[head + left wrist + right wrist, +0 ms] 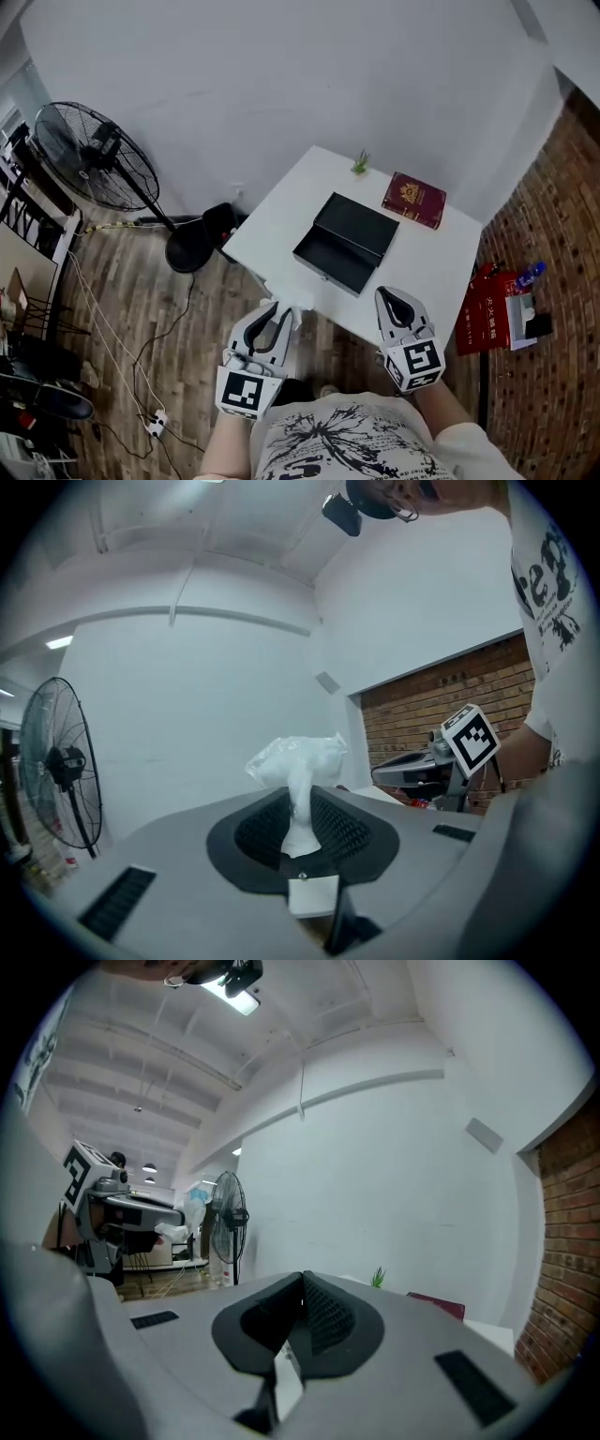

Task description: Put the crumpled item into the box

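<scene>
A black open box (345,242) lies in the middle of the white table (281,211). My left gripper (278,307) hovers off the table's near left corner, shut on a crumpled white item (296,315). In the left gripper view the crumpled item (298,766) stands pinched between the dark pads of that gripper (302,799), its puffed top sticking out above them. My right gripper (392,298) hangs at the table's near edge, right of the box. The right gripper view shows its jaws (302,1290) shut with nothing between them.
A red book (413,199) and a small green plant (360,163) sit at the table's far side. A black standing fan (98,159) is on the wooden floor to the left, with cables trailing. A red bag (489,312) stands right of the table by a brick wall.
</scene>
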`<state>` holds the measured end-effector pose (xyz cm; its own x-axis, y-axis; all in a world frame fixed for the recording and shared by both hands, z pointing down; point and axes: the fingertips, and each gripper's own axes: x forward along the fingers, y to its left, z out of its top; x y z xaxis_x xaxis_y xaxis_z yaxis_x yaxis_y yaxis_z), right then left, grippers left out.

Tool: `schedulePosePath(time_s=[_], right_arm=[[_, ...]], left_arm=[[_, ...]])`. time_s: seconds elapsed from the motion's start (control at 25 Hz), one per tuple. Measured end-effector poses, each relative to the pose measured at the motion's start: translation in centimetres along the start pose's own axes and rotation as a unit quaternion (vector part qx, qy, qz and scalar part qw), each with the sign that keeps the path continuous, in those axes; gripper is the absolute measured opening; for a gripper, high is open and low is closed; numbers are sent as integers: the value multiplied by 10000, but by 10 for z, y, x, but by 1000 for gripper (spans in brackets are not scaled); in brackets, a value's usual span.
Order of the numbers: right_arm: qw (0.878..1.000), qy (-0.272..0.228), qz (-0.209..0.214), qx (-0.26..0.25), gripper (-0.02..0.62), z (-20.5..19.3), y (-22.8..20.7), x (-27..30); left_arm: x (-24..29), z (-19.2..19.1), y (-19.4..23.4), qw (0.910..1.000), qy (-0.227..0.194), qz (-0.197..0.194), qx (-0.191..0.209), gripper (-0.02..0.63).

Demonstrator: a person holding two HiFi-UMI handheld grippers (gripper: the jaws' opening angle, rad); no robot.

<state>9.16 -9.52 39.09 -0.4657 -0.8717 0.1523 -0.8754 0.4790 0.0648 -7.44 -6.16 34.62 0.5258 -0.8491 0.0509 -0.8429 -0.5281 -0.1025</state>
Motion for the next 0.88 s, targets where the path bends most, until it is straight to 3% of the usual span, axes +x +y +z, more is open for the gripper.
schedulePosePath(time_s=[0.28,0.48,0.68,0.88], right_arm=[[9989,150,-421,110,15,-9,-39,48],[9937,364,-1003,345,15,-18,-69,87],[9841,555,-1601,528,15,-30,-92,118],[9744,785,-2000,669,15,-49,-105,146]], left_arm=[[91,-26,22,9960,335,-820,115,77],[160,-55,37,9809,724,-1785,265,77],[216,-91,43,9520,1226,-2742,595,78],[256,-138,39,9103,1678,-3652,986,78]])
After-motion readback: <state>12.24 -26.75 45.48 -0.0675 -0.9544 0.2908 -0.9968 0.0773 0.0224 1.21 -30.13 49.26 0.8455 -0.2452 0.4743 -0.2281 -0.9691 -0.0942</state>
